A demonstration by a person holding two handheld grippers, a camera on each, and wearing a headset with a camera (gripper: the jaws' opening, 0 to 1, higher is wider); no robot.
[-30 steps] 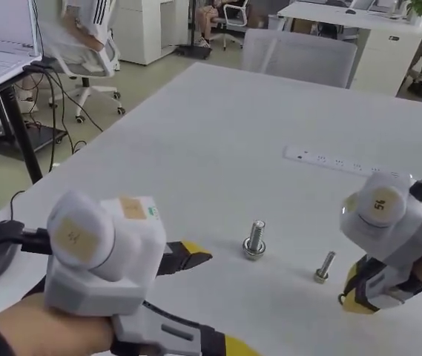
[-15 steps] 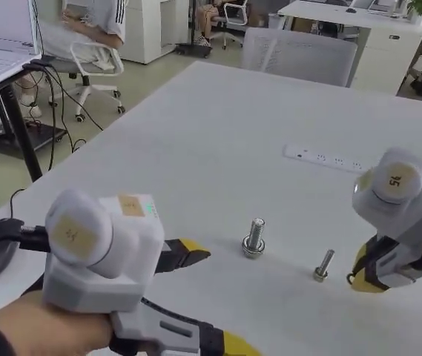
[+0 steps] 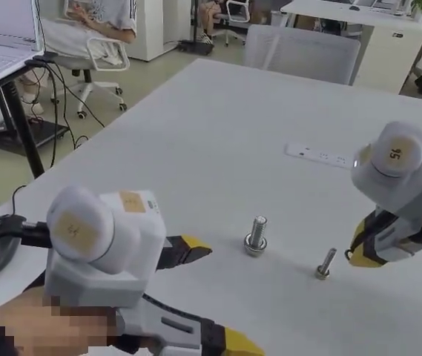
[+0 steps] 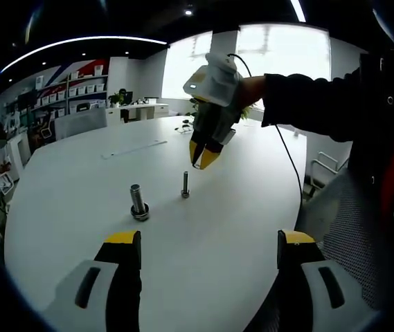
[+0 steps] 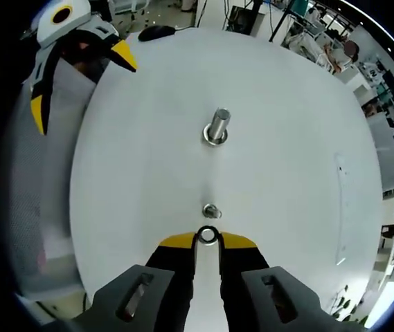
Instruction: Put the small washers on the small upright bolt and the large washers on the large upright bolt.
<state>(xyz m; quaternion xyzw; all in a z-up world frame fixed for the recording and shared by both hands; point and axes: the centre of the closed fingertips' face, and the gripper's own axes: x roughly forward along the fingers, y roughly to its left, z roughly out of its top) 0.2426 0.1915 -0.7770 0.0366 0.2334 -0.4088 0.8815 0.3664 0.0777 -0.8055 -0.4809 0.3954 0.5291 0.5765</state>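
Silver steel, the small flat washer [image 5: 208, 236] sits pinched between the yellow-tipped jaws of the right gripper [image 5: 208, 242], which are closed on it. It is held above the white table [image 5: 287, 173], just short of the small upright steel bolt [image 5: 211, 210]. Beyond that stands the large upright steel bolt [image 5: 216, 126], well apart. The left gripper [image 4: 208, 242] hovers off to the side, jaws spread wide and empty. A long white power strip [image 3: 322, 157] lies farther back.
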